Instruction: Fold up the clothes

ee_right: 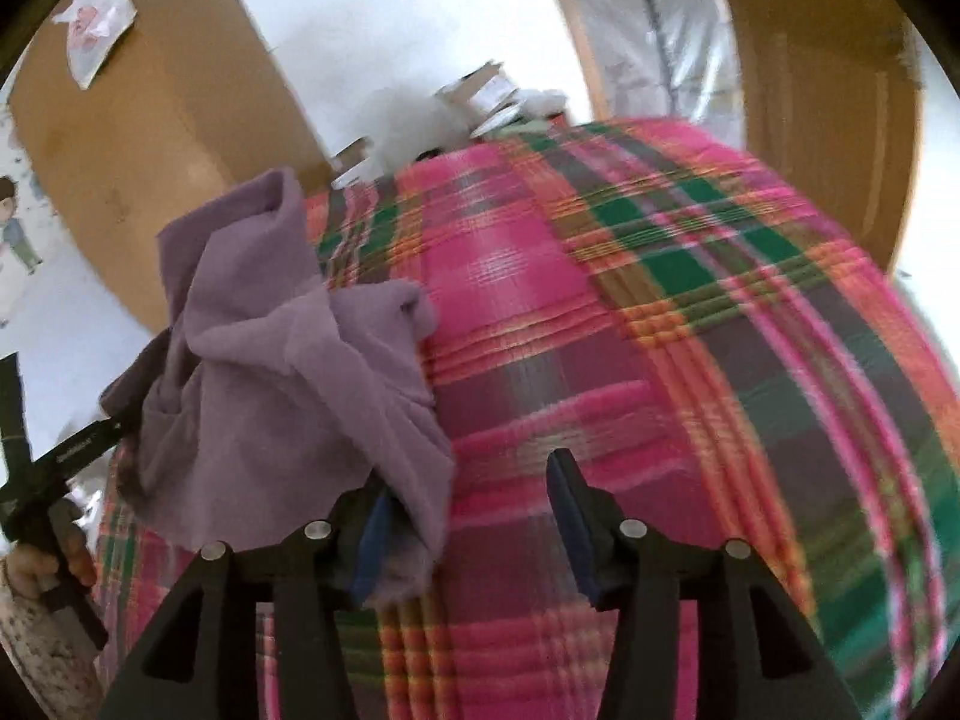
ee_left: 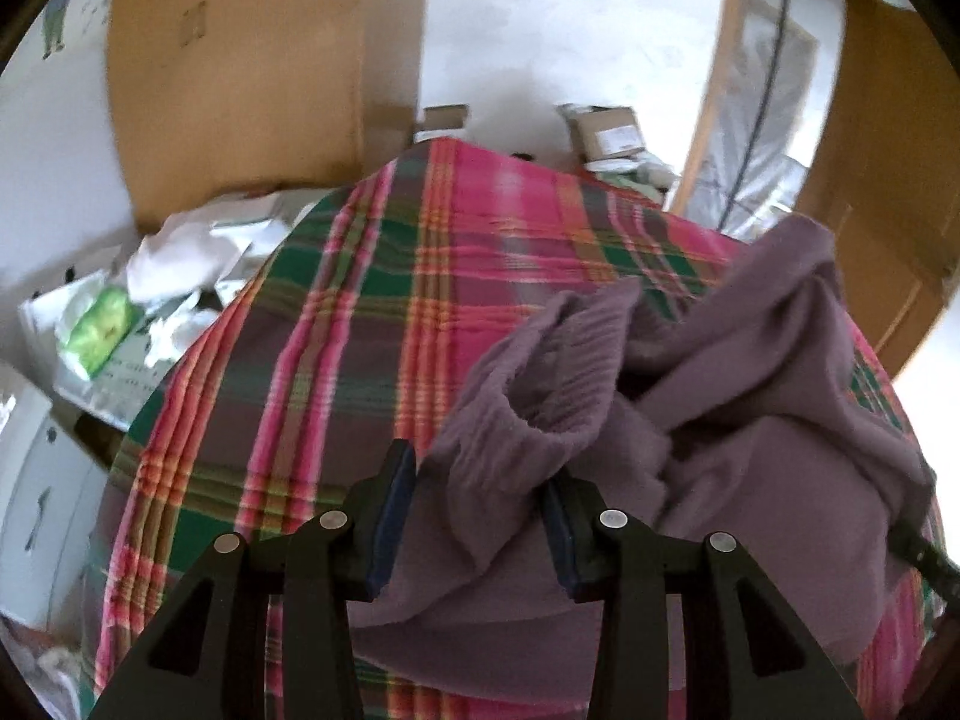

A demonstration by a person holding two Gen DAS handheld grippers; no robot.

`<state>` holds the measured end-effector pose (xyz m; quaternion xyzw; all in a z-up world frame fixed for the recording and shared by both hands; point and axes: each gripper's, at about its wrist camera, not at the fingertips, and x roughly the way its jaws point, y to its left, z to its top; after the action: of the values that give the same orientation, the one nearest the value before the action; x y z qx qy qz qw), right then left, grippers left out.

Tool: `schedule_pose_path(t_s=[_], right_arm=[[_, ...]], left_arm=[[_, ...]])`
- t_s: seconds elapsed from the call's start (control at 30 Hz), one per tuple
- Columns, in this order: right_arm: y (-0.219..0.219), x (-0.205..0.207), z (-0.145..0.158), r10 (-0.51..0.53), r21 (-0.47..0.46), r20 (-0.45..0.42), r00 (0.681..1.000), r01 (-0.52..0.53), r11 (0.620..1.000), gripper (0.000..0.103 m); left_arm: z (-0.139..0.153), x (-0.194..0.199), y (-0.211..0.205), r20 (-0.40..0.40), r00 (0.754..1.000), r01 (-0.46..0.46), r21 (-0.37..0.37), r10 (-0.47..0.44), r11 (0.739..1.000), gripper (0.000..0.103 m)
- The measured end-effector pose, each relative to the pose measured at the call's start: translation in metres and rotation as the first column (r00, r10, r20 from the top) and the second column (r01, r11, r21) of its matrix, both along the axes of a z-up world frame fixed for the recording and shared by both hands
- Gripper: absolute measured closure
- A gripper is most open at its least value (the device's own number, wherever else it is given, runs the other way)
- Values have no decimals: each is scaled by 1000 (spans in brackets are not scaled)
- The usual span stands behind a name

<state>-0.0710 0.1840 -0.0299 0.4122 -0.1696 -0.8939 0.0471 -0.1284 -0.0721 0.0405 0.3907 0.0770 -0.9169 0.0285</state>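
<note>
Spreading the crumpled purple garment [ee_left: 720,420] flat on the plaid blanket [ee_left: 360,330] would help first, since both the left gripper [ee_left: 480,516] and right gripper [ee_right: 468,522] hang released beside it.

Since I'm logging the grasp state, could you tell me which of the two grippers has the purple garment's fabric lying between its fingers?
The left gripper: the purple garment fills its open gap. At the right gripper, fabric only drapes past one finger.
</note>
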Motion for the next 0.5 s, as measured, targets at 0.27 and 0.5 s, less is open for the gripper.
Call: schedule_pose_path(t_s=[0.27, 0.5], right_arm=[[0, -35, 5, 59, -45, -20, 998, -60, 997, 94], [4, -57, 68, 16, 112, -195, 981, 7, 994, 97]], left_arm=[[-15, -10, -15, 53, 998, -33, 60, 30, 998, 73], [-14, -13, -19, 45, 998, -40, 116, 35, 992, 85]])
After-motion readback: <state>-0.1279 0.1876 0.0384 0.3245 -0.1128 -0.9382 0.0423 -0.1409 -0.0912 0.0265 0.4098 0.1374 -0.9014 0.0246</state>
